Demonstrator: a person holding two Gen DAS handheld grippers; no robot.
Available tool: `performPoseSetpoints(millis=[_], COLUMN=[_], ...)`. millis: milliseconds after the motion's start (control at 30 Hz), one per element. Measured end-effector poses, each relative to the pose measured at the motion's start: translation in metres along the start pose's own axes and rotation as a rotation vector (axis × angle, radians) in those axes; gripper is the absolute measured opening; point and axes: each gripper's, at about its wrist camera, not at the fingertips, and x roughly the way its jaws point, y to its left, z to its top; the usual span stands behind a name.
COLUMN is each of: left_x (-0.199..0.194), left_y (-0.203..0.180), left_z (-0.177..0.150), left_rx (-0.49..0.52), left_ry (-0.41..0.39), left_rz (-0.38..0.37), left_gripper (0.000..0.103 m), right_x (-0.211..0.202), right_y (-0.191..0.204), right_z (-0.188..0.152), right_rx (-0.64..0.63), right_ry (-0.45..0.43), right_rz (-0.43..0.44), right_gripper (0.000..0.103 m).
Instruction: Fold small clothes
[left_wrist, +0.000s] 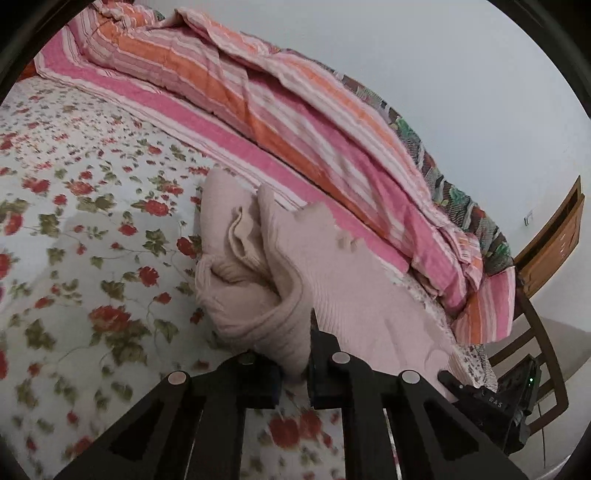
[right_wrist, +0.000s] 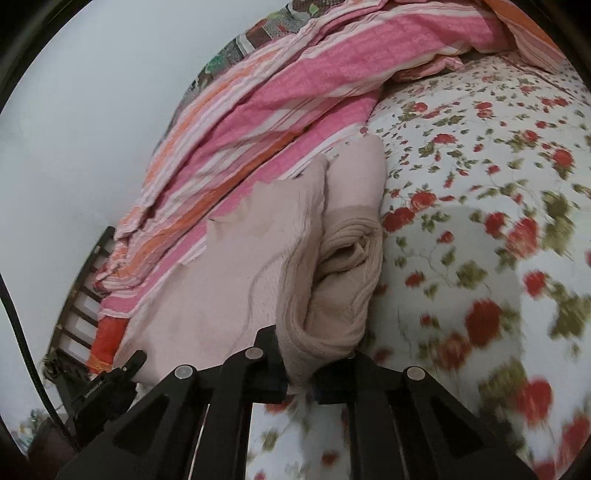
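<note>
A pale pink knitted garment (left_wrist: 295, 266) lies bunched on the floral bedsheet (left_wrist: 74, 221). My left gripper (left_wrist: 295, 369) is shut on a thick ribbed fold of it, held a little above the sheet. In the right wrist view my right gripper (right_wrist: 299, 373) is shut on another ribbed edge of the same garment (right_wrist: 258, 258), which stretches away between the two grippers. The other gripper shows at the frame edge in each view: the right one (left_wrist: 491, 402) and the left one (right_wrist: 107, 387).
A pink and orange striped quilt (left_wrist: 295, 110) is heaped along the far side of the bed against a white wall (left_wrist: 461, 74). A wooden chair (left_wrist: 550, 251) stands past the bed's corner. A slatted bed frame (right_wrist: 85, 295) shows at the left.
</note>
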Motion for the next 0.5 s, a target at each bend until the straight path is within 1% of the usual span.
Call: performPoseSetpoints(millis=[33, 100, 167, 200, 333, 400, 500], left_x=[-0.006, -0.016, -0.025, -0.028, -0.053, -0.062, -0.067], left_y=[-0.002, -0.008, -0.012, -0.012, -0.003, -0.001, 0.003], left_z=[-0.002, -0.008, -0.018, -0.022, -0.04, -0.049, -0.061], left_rx=[-0.003, 0.019, 0.062, 0.061, 0.015, 0.031, 0.042], left_ry=[0.006, 0.015, 0.037, 0.05, 0.091, 0.111, 0.139], left_rz=[-0.002, 0.002, 0.058, 0.066, 0.041, 0.048, 0.05], left_gripper=[0.01, 0.01, 0.01, 0.01, 0.01, 0.01, 0.011], right_x=[-0.01, -0.021, -0.026, -0.03, -0.054, -0.067, -0.081], right_y=[0.001, 0.006, 0.01, 0.012, 0.013, 0.011, 0.008], right_z=[-0.003, -0.008, -0.012, -0.016, -0.034, -0.045, -0.064], right_rx=[0.004, -0.013, -0.025, -0.023, -0.012, -0.003, -0.024], right_ry=[0.0, 0.009, 0.037, 0.054, 0.064, 0.062, 0.054], right_rz=[0.011, -0.021, -0.057, -0.064, -0.066, -0.058, -0.075], right_gripper=[0.009, 0.009, 0.009, 0.009, 0.009, 0.009, 0.009])
